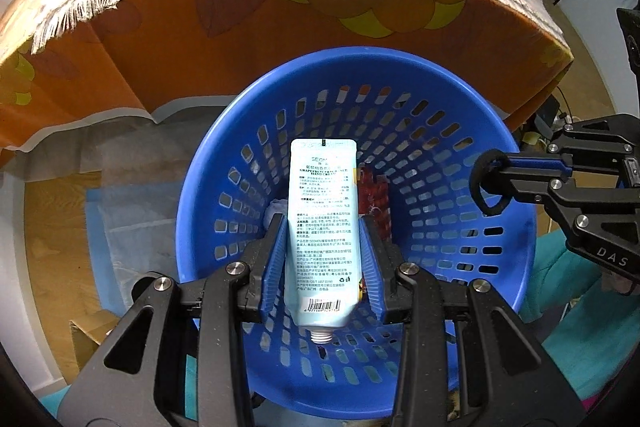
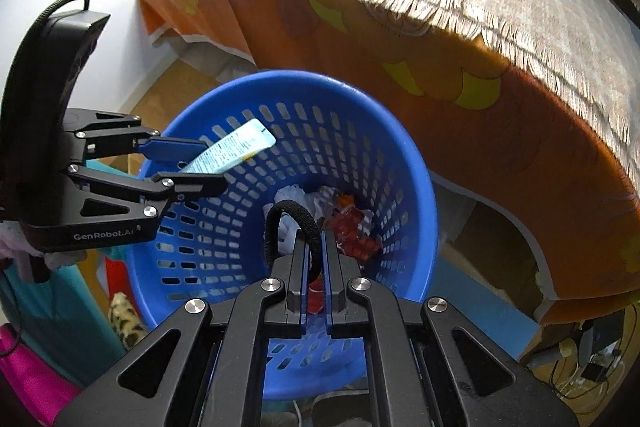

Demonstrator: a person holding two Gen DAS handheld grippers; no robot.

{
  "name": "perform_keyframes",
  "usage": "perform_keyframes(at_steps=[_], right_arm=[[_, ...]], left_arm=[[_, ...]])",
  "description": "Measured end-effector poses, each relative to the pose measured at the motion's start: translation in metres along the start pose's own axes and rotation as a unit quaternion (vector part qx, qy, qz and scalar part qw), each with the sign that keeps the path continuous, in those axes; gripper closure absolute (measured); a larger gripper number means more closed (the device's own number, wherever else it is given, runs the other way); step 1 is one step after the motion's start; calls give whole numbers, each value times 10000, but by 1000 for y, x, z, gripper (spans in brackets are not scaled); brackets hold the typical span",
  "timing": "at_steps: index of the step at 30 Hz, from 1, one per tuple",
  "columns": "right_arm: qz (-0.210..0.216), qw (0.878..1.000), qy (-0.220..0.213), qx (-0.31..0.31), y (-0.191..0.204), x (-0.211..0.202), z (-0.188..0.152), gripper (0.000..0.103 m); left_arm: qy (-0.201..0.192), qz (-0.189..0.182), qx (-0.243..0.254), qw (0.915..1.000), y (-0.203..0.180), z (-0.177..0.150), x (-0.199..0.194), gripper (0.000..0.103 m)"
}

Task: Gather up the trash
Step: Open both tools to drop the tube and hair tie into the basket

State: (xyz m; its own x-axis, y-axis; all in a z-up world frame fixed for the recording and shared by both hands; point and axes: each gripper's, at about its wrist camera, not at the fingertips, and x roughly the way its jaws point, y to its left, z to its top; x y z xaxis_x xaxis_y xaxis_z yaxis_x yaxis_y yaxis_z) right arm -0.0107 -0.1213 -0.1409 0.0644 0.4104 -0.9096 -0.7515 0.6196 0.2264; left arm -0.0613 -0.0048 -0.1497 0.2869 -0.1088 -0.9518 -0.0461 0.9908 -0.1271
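Hand cream tube [image 1: 322, 227] clamped in left gripper [image 1: 323, 259]; hair tie [image 2: 294, 233] pinched in right gripper [image 2: 316, 267]; blue basket [image 1: 516, 267] beside orange-draped table [image 1: 280, 11]

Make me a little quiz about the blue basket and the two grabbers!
1. True or false: the left gripper is shut on a tube.
2. What does the right gripper hold? A) a hair tie B) a spoon C) a sock
3. Fill in: both grippers are over the blue ____, which already has a red wrapper and white paper inside.

Key: 1 true; 2 A; 3 basket.
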Motion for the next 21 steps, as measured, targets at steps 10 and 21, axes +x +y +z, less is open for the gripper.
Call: perform_keyframes(at_steps=[10, 21], right_arm=[[28, 9999, 115, 54, 0, 4, -3, 56], [-84, 9999, 111, 86, -1, 4, 0, 43]], left_arm=[[-5, 211, 32, 9998, 1, -2, 3, 47], [-41, 322, -18, 9995, 7, -1, 1, 39]])
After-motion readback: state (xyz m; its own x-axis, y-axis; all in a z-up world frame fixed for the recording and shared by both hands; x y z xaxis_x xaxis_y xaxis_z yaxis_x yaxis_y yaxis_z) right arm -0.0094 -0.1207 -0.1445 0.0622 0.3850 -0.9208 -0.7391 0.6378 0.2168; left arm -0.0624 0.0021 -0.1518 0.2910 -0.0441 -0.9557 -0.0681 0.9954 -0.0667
